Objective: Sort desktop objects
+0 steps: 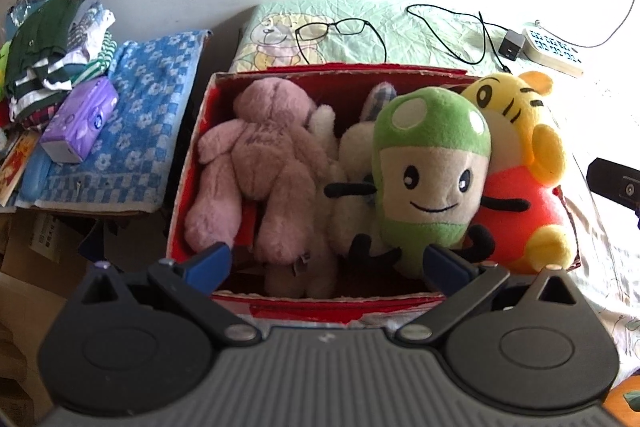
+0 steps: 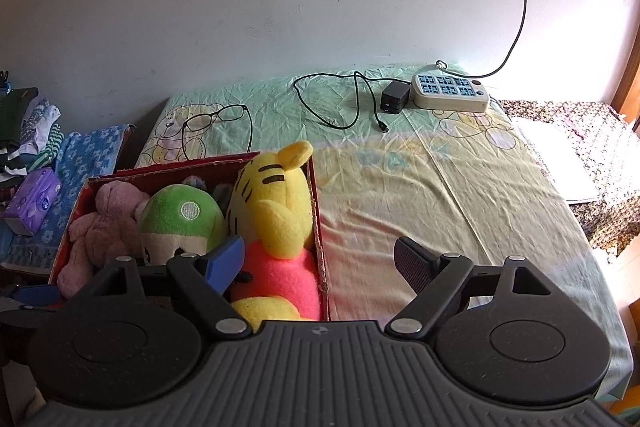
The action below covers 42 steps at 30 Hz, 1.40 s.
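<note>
Left wrist view: left tool (image 1: 326, 261) spread, empty, above the red box (image 1: 320, 301) — green plush (image 1: 430, 163) inside; right tool (image 2: 320, 259) spread too.

— Do we find any words to read here?
— None we can make out. The purple tissue pack (image 1: 80, 121) carries print too blurred for us, and the faint marks on the pink plush bear (image 1: 260, 163) stay illegible.
</note>
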Tool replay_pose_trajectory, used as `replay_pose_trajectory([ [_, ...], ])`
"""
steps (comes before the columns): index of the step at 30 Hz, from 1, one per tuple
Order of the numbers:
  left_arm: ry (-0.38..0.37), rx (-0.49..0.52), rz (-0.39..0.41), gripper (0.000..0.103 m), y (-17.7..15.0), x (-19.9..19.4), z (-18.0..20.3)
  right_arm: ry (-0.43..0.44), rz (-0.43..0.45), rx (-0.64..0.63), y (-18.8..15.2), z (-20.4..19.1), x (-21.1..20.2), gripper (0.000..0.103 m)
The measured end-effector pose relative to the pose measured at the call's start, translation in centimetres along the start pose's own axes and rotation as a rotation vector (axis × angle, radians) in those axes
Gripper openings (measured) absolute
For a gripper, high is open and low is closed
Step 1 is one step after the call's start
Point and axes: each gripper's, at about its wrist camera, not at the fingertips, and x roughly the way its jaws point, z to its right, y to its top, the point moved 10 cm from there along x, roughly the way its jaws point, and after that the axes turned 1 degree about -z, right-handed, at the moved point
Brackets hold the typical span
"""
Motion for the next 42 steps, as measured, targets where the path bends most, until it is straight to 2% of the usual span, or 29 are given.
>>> replay_pose_trajectory([
  [7, 0.084, -0.012, 0.019, 0.102, -0.5, -0.4, -1.5, 0.024, -0.007, -0.044, -0.2, -1.7, 0.4, 0.084],
  [15, 0.123, 0.008, -0.012, 0.102, -1.1, -0.8, -3.0, 0.052, -0.048, -0.117, -0.8, -4.0, 1.4, 0.085],
  [20, 0.085, 0.011, -0.045, 0.102, -1.4, -0.7, -3.1, 0.039, -0.101, -0.17, -1.4, -4.3, 1.8, 0.085],
  [24, 0.07, 0.018, -0.049, 0.102, -1.6, -0.6, -3.0, 0.035, -0.133, -0.147, -1.9, -4.0, 1.6, 0.085],
  [35, 0.018, 0.068, -0.049, 0.102, -2.5, -0.2, -1.2, -0.006, -0.156, -0.086, -3.9, -3.1, 0.9, 0.085],
  [42, 0.016, 0.083, -0.047, 0.102, -2.7, -0.2, -1.0, -0.015, -0.154, -0.064, -4.4, -2.8, 0.6, 0.085],
])
